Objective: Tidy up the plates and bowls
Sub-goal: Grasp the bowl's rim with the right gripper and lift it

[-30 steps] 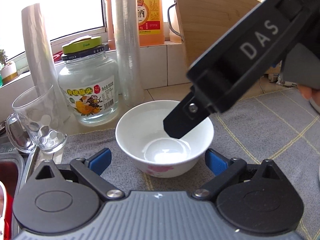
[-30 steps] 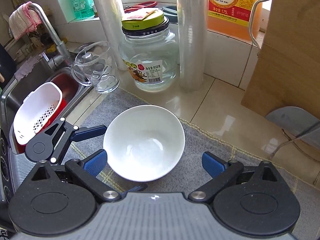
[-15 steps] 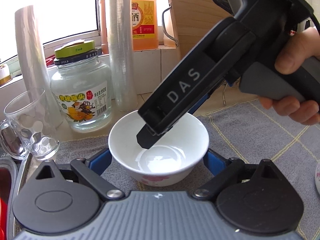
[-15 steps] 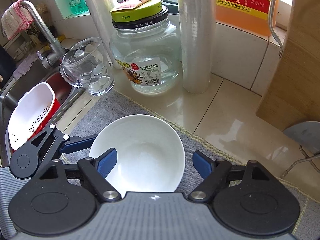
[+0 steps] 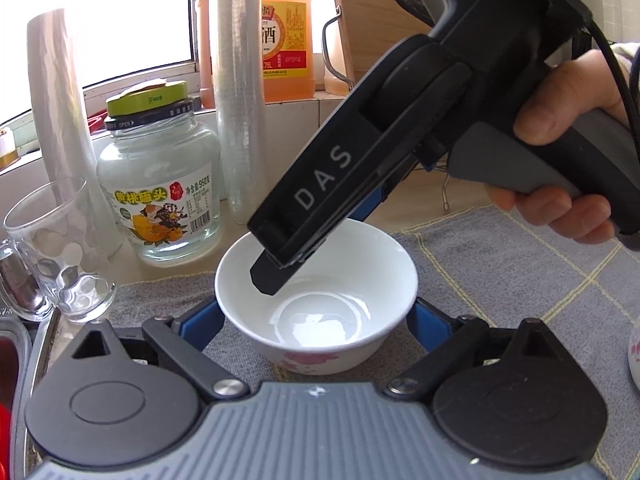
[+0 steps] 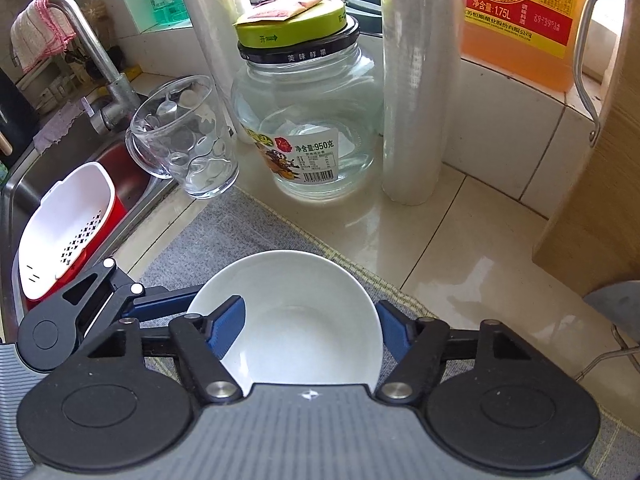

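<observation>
A white bowl (image 5: 320,304) with a pink flower print stands upright on the grey checked mat (image 5: 520,280). My left gripper (image 5: 314,320) straddles it low, with a blue pad against each side of its wall. My right gripper (image 6: 310,320) comes down on it from above and is shut on it. One black finger (image 5: 276,272) is inside the bowl and the other, blue-padded, is outside the far rim. In the right wrist view the bowl (image 6: 304,320) fills the gap between the pads.
A glass mug (image 5: 60,256), a lidded jar (image 5: 160,184) and two film rolls (image 5: 240,92) stand behind the bowl. An orange bottle (image 6: 520,20) and a wooden board (image 6: 600,200) are at the back right. The sink (image 6: 80,168) holds a white colander. A white dish edge (image 5: 634,354) shows at the right.
My right gripper has moved forward and lower over the bowl, and its jaws have closed from wide apart onto it. The left pads drew in slightly against the bowl.
</observation>
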`<state>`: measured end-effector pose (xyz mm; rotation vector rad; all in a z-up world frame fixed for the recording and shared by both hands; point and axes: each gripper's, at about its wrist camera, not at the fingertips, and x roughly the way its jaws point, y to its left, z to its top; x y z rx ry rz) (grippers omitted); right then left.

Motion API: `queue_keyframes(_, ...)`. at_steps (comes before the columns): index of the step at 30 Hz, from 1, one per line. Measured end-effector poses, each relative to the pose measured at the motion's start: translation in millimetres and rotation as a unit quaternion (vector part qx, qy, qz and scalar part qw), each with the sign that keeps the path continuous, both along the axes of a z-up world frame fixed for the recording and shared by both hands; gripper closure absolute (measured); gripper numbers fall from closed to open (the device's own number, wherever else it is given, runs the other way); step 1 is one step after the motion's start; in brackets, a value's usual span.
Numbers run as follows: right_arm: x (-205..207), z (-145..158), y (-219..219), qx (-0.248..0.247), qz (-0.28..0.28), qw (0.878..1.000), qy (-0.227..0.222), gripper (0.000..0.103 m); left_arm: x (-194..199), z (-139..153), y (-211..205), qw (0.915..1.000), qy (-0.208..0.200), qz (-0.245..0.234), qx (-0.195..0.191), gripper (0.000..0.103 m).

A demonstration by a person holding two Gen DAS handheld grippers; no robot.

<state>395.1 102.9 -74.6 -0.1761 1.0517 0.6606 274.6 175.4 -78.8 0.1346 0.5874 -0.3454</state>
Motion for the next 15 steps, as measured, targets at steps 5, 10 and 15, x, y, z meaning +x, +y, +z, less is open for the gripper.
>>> queue_keyframes(5, 0.7, -0.3, -0.4, 0.000, 0.003, 1.000, 0.003, 0.029, -0.5, -0.1, 0.2, 1.0000, 0.000, -0.002, 0.000, 0.006)
queue_keyframes(10, 0.4, 0.5, -2.0, 0.005, 0.001, 1.000, 0.008, 0.029, -1.3, 0.5, 0.5, 1.0000, 0.001, -0.004, 0.001, 0.006)
queue_keyframes(15, -3.6, 4.3, -3.1, 0.006, 0.004, 1.000, 0.011, 0.029, -5.9, 3.1, -0.3, 0.9999, 0.003, -0.008, 0.006, 0.006)
